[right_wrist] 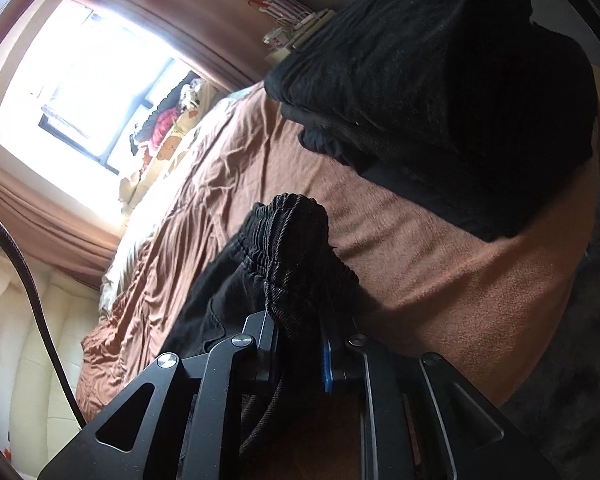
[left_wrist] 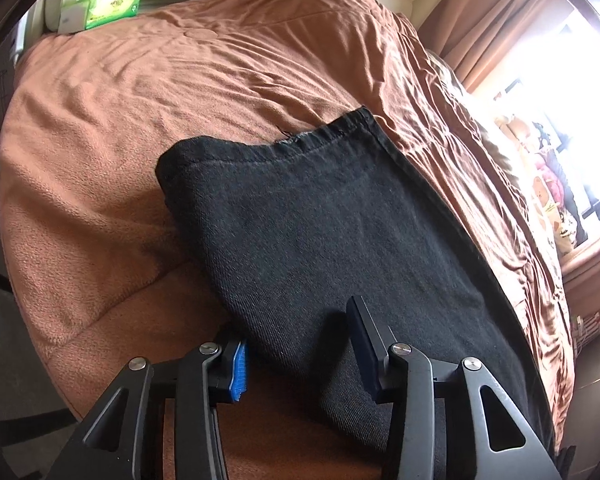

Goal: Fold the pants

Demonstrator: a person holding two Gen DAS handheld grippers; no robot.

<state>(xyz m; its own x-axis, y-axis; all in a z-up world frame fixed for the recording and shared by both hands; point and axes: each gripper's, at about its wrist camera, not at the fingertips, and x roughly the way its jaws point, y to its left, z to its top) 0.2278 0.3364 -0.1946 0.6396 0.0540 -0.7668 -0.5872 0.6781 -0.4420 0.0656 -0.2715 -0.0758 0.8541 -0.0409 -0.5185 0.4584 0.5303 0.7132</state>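
Where the brown bedspread [left_wrist: 148, 128] covers the bed, one pair of black pants [left_wrist: 320, 216] lies partly folded; the item is of coarse dark twill, faded to charcoal in the left wrist view, with a stitched hem at the far end showing one loose thread.

Waistband [right_wrist: 296, 240]: one, elasticated and gathered in fine ribs, bunched and lifted off the bedspread in the right wrist view.

Left tool [left_wrist: 300, 344]: one, jaws standing apart astride the near part of the pants leg; blue pad [left_wrist: 239, 372] on one finger beside the fabric's edge, the other finger over the cloth; pads not pressing, so nothing gripped.

Right tool [right_wrist: 300, 340]: one, jaws nearly together and clamped on the waistband, which stands up between the fingers.

Other dark garments [right_wrist: 440, 92]: one stack near the bed's edge, well apart from the pants; number of pieces cannot be told.

Tissue pack [left_wrist: 108, 8]: one, green and white, at the head of the bed.

Window [right_wrist: 80, 76]: one, brightly lit, with brown curtains [right_wrist: 172, 8] on either side.
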